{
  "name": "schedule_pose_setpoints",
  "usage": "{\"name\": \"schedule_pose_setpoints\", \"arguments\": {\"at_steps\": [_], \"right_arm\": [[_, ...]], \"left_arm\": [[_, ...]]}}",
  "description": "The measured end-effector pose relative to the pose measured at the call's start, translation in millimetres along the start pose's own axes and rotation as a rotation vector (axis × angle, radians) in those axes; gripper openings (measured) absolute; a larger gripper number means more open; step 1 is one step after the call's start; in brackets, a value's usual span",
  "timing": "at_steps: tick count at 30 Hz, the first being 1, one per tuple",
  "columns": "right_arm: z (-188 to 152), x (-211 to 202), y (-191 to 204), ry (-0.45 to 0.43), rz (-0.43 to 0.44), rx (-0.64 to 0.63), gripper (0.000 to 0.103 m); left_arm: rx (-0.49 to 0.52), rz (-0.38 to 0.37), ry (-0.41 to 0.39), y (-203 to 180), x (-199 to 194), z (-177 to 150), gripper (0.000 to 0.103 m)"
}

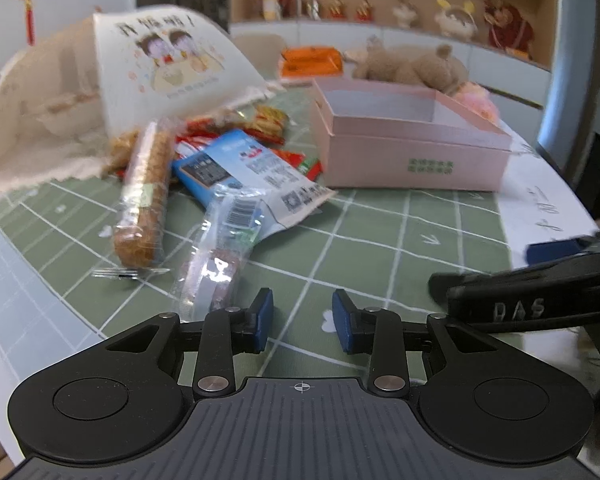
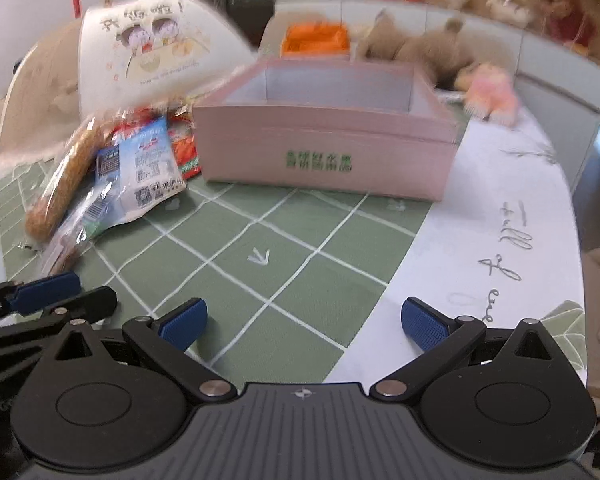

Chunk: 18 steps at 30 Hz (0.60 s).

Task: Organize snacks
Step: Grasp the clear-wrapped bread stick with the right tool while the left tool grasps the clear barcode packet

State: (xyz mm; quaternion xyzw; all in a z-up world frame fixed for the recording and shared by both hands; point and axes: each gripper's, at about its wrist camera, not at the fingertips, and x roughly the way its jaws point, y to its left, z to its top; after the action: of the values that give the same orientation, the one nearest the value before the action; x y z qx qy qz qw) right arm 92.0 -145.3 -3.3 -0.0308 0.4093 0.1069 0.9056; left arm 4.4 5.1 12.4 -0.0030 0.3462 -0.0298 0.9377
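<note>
A pile of snack packets lies on the green checked tablecloth (image 1: 340, 240): a long clear packet of fried sticks (image 1: 144, 200), a blue and white bag (image 1: 252, 168), a small clear packet with a dark snack (image 1: 216, 268) and red packets (image 1: 268, 120) behind. An open, empty pink box (image 1: 412, 140) stands to their right; it also shows in the right wrist view (image 2: 324, 140). My left gripper (image 1: 302, 320) is open and empty, just right of the small clear packet. My right gripper (image 2: 304, 320) is wide open and empty, in front of the box.
A white cloth bag with a cartoon print (image 1: 168, 56) leans behind the snacks. A brown plush toy (image 1: 412, 64), a pink plush (image 2: 492, 92) and an orange box (image 1: 312, 60) lie behind the pink box. Shelves with figurines line the far wall. The table edge curves at the right.
</note>
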Motion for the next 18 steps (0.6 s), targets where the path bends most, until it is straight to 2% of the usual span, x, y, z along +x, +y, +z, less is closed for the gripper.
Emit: {"name": "schedule_pose_setpoints", "arguments": {"at_steps": [3,5,8,10,13,14,18], "right_arm": [[13,3,-4,0.118,0.043,-0.057,0.103],[18,4,-6,0.177,0.053,-0.071,0.103],[17,3,-6,0.205,0.054,-0.079,0.103],[14,1,-2,0.221,0.069,-0.103,0.103],[31,10,7,0.313,0.129,-0.210,0.101],[41,13,9,0.328,0.131,-0.229,0.095],[88,25,4,0.214,0.072,-0.157,0.094]], "left_arm": [[-0.007,-0.025,0.025,10,-9,21,0.037],[-0.002,-0.039,0.080,19,-9,41,0.037],[-0.110,-0.126,0.212,46,6,63,0.037],[-0.201,-0.148,0.268,66,16,70,0.037],[-0.206,-0.110,0.245,80,13,77,0.037],[-0.195,-0.097,0.227,85,10,80,0.037],[-0.167,-0.040,0.192,104,7,92,0.037]]}}
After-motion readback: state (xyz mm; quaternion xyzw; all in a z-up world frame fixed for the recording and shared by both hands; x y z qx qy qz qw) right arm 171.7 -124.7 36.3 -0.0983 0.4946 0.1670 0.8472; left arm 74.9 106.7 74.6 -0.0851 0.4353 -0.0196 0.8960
